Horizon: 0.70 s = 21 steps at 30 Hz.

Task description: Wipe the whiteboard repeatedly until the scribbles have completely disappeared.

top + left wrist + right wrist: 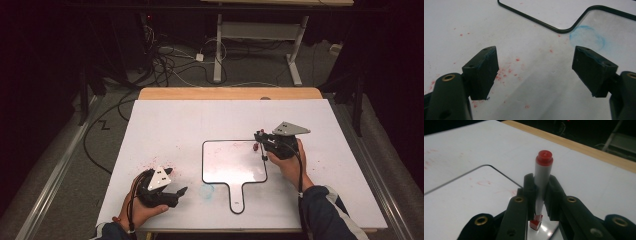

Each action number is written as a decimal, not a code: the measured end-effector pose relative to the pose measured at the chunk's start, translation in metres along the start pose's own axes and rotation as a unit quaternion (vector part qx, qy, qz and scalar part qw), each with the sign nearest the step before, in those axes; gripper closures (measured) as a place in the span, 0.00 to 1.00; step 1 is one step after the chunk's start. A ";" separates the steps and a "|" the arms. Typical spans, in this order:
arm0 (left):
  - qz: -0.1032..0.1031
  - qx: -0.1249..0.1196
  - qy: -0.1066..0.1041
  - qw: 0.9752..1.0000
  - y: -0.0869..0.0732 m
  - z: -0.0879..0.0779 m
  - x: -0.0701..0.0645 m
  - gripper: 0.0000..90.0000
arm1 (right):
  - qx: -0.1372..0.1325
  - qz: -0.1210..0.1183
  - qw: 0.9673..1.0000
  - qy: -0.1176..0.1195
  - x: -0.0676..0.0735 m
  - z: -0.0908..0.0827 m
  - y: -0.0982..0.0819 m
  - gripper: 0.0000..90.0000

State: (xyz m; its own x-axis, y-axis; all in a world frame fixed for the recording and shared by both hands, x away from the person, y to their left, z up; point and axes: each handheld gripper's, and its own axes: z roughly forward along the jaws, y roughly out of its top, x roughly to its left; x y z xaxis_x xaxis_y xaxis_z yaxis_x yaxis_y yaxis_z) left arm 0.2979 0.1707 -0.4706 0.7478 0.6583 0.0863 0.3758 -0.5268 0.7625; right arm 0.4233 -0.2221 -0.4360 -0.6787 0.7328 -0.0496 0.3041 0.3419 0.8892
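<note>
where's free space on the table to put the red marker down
Widest bare patch: the far strip of the white table beyond the paddle-shaped whiteboard. Also free: the right side past the right gripper, which holds the marker. Tightest: the near left, between the open left gripper and the board's handle.

White table sheet (165, 120) with red specks (509, 71) and a blue smudged ring (206, 190), wooden tabletop edge (200, 93) behind, tangled cables (170, 60) and a desk frame (260, 35) on the floor.
</note>
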 end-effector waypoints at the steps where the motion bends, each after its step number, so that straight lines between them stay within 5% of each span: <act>1: 0.000 0.000 0.000 1.000 0.000 0.000 0.000 0.22 | -0.001 0.003 1.000 0.006 0.002 0.001 0.000 0.91; 4: 0.000 0.002 -0.001 1.000 -0.001 0.000 0.000 0.22 | -0.002 0.015 0.999 0.038 0.011 0.005 0.001 0.91; 6: 0.000 0.001 -0.003 1.000 -0.001 0.000 0.000 0.22 | 0.006 0.000 0.999 0.044 0.018 0.005 0.004 0.91; 10: 0.002 0.004 -0.003 1.000 -0.001 0.001 0.000 0.22 | 0.016 -0.011 0.999 0.036 0.017 0.002 0.005 0.91; 13: 0.002 0.003 -0.003 1.000 -0.001 0.000 0.000 0.22 | 0.031 -0.031 0.999 -0.001 0.009 -0.005 0.005 0.91; 15: 0.001 0.004 -0.003 1.000 0.000 0.001 0.000 0.22 | 0.034 -0.020 0.999 -0.016 0.002 -0.009 0.004 0.91; 19: 0.003 0.004 -0.003 1.000 0.000 0.001 -0.001 0.22 | 0.036 -0.012 0.999 -0.005 -0.004 -0.013 0.002 0.91; 21: 0.002 0.004 -0.003 1.000 0.000 0.001 0.000 0.22 | 0.035 -0.005 0.999 0.021 -0.001 -0.013 0.002 0.90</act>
State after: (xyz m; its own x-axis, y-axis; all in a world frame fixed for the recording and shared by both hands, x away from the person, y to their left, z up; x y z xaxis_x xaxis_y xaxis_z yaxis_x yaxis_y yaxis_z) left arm 0.2984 0.1694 -0.4713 0.7529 0.6527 0.0847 0.3772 -0.5334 0.7571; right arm 0.4157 -0.2298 -0.4278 -0.7091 0.7041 -0.0382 0.3422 0.3910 0.8544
